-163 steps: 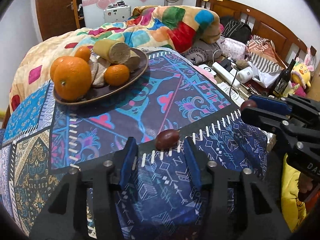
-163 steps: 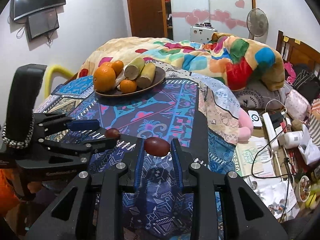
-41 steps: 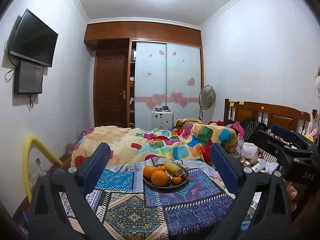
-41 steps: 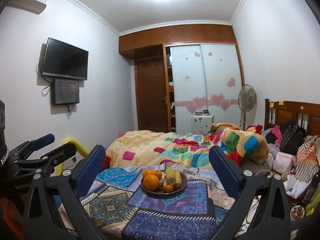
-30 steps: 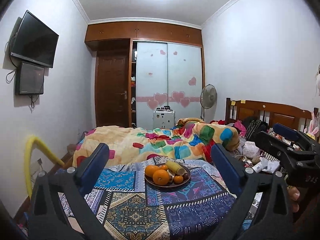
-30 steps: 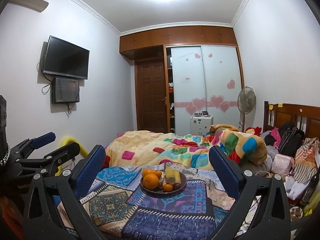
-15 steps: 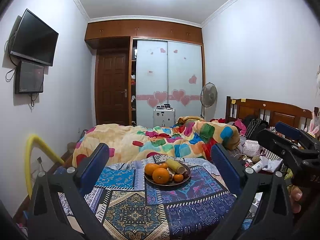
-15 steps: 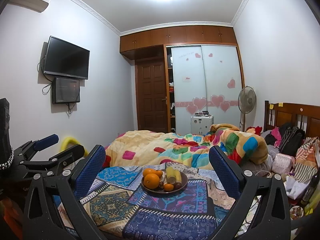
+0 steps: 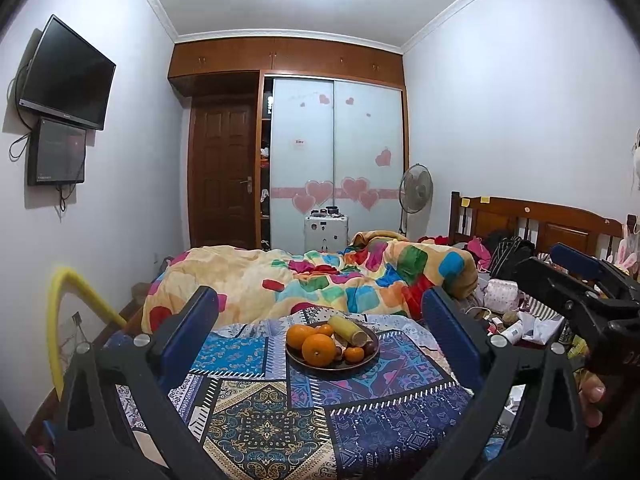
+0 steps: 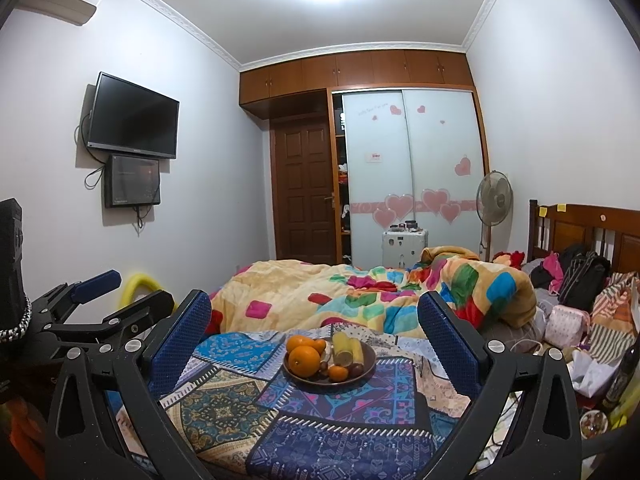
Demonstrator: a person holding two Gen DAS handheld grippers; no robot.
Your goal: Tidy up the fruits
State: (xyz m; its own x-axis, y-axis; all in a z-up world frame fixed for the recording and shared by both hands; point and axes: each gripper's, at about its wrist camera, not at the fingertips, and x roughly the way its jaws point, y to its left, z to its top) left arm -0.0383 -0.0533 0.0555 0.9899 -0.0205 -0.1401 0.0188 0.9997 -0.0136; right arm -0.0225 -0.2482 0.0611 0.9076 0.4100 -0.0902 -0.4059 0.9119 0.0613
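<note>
A dark round plate (image 9: pixel 360 363) sits on the patterned cloth (image 9: pixel 264 420) and holds oranges (image 9: pixel 318 349), small tangerines, yellow sugarcane pieces (image 9: pixel 347 329) and dark red jujubes (image 9: pixel 370 346). It also shows in the right wrist view (image 10: pixel 370 360) with an orange (image 10: pixel 304 361) at its front. My left gripper (image 9: pixel 320 332) is wide open and empty, held back from the plate. My right gripper (image 10: pixel 314 330) is wide open and empty too. Each gripper shows at the edge of the other's view.
A bed with a colourful quilt (image 9: pixel 320 280) lies behind the cloth. Clutter, bags and bottles (image 10: pixel 580 320) pile at the right by the wooden headboard (image 9: pixel 532 224). A yellow curved tube (image 9: pixel 68 292) stands at the left. A wardrobe, a door and a fan are at the back.
Both grippers stay wide open and pulled back; the views have shifted only slightly. Several seconds ago each gripper was close on a jujube at the cloth's near edge.
</note>
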